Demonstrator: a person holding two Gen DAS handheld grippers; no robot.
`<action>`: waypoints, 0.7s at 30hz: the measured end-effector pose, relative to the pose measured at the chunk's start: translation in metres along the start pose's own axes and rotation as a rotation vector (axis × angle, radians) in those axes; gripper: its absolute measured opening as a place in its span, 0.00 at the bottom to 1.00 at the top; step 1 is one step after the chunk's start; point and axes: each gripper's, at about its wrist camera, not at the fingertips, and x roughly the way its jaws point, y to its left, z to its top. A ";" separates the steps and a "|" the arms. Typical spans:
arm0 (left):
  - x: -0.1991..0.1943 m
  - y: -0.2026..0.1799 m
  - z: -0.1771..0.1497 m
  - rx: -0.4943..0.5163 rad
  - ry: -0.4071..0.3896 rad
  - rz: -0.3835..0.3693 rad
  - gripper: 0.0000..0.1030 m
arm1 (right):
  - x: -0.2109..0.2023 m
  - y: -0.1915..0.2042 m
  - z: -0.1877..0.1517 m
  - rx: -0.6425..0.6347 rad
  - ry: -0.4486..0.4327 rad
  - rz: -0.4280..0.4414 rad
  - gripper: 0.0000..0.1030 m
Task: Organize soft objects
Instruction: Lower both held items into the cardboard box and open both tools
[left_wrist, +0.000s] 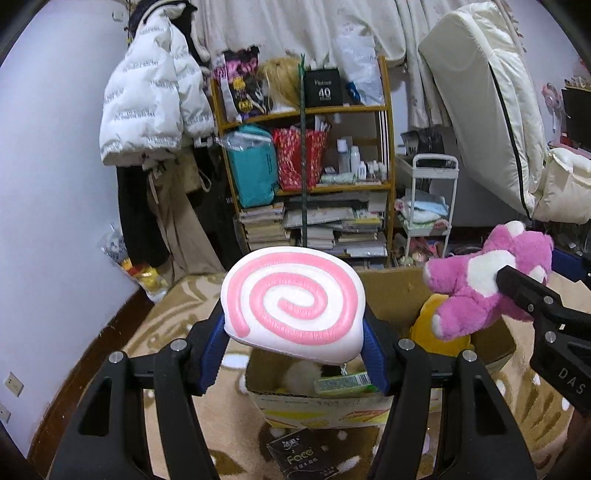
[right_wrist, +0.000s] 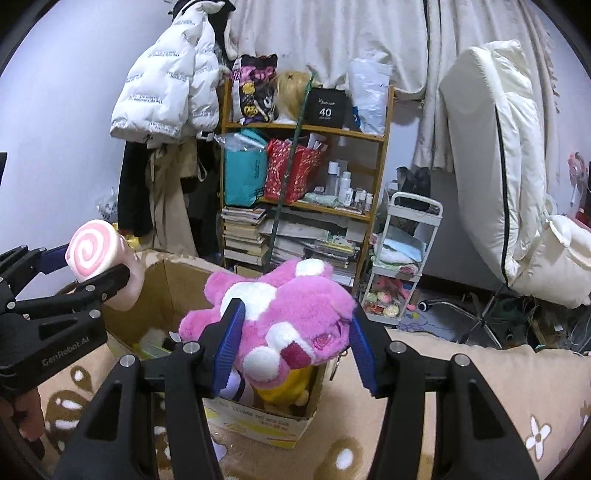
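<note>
Tools hold swirl cushion, pink plush above box rim

Left gripper pointed fwd and slightly down, blue pads pressed on both sides of swirl cushion, clamped, held up in air. Right gripper alongside at similar tilt, jaws closed on pink plush, pads squeezing its flanks. Both level w/ each other, near but apart. Bit of hand visible behind left gripper in right wrist view.
</note>
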 end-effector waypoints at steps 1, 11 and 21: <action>0.003 0.000 -0.002 -0.001 0.008 -0.002 0.60 | 0.003 0.000 -0.002 0.009 0.005 0.006 0.56; 0.023 -0.006 -0.015 0.015 0.061 -0.041 0.61 | 0.025 -0.001 -0.020 0.052 0.068 0.039 0.57; 0.022 -0.003 -0.018 -0.037 0.075 -0.106 0.65 | 0.030 -0.012 -0.022 0.107 0.122 0.060 0.59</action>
